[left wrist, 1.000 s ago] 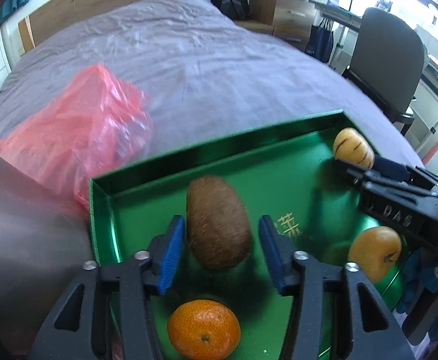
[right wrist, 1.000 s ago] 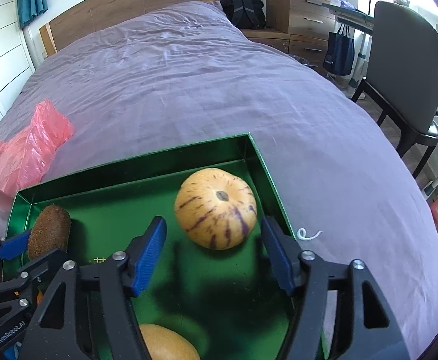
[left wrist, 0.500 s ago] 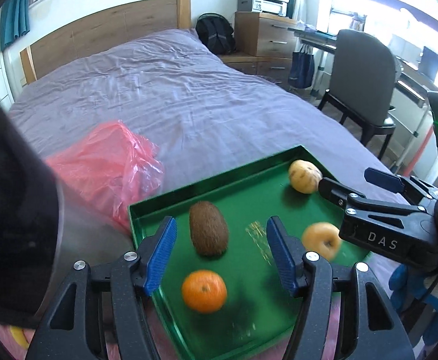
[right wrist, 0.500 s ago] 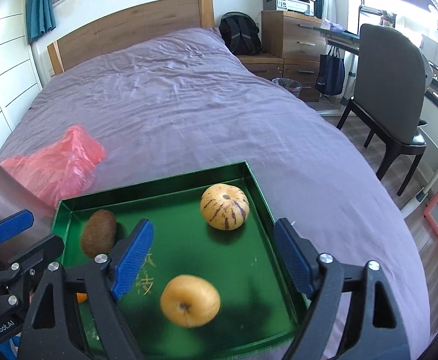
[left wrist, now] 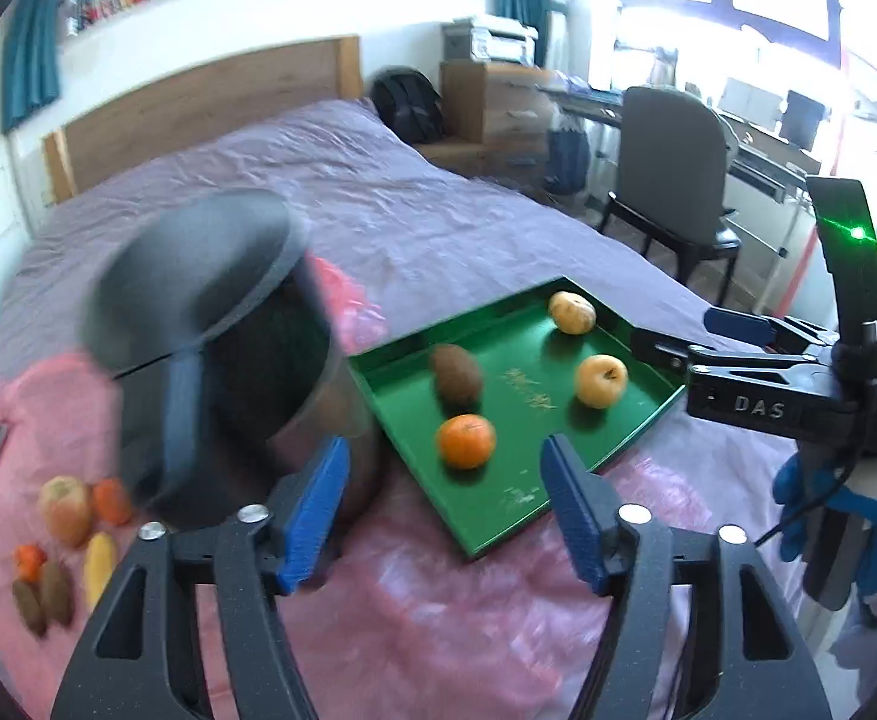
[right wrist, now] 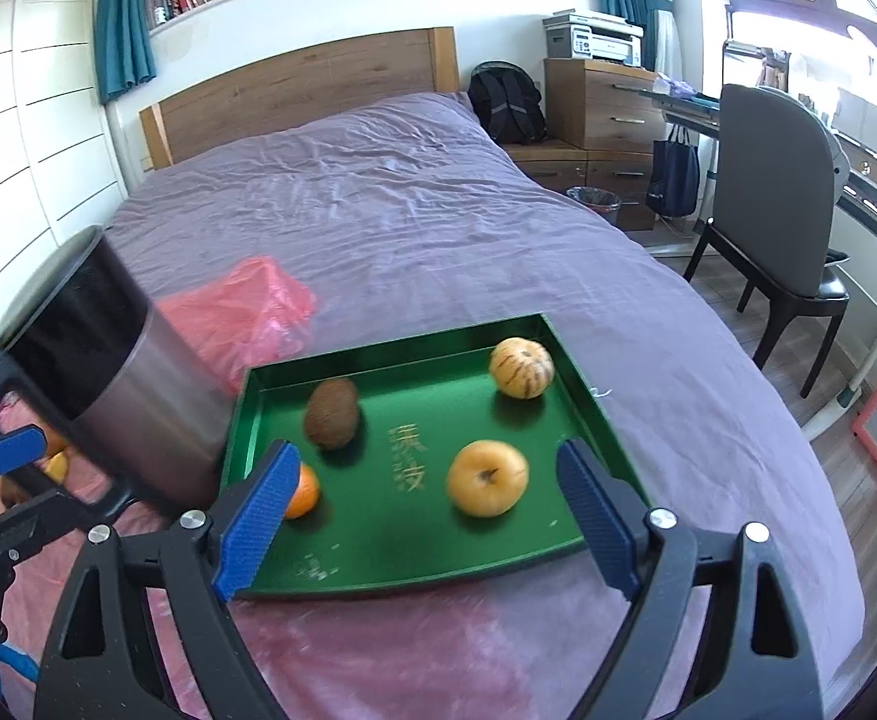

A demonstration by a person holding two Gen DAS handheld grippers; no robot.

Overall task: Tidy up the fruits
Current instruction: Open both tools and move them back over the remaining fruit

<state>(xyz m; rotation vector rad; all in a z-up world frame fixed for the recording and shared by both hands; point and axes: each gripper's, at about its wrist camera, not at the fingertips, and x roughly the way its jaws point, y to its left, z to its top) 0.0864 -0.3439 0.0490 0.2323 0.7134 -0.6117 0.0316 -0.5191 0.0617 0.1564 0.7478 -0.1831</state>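
A green tray (left wrist: 516,324) (right wrist: 414,540) lies on the bed and holds a brown kiwi (left wrist: 456,375) (right wrist: 332,414), an orange (left wrist: 465,441) (right wrist: 302,492), a yellow apple (left wrist: 600,381) (right wrist: 486,478) and a striped yellow melon (left wrist: 571,312) (right wrist: 521,368). My left gripper (left wrist: 444,498) (right wrist: 24,483) hovers above the tray's near left corner; its jaws are opening with nothing between them. My right gripper (right wrist: 423,453) (left wrist: 687,330) hangs open above the tray's near edge, holding nothing.
A steel bin (left wrist: 228,330) (right wrist: 120,390) with a black lid stands left of the tray. Several loose fruits (left wrist: 65,510) lie on pink plastic sheeting (left wrist: 438,612) at the left. A pink bag (right wrist: 258,306) lies behind the tray. A chair (right wrist: 780,228) and desk stand to the right.
Both grippers have drawn back and up from the tray, leaving the kiwi and the melon lying there. The left jaws have spread wider. The bin and loose fruits came into view.
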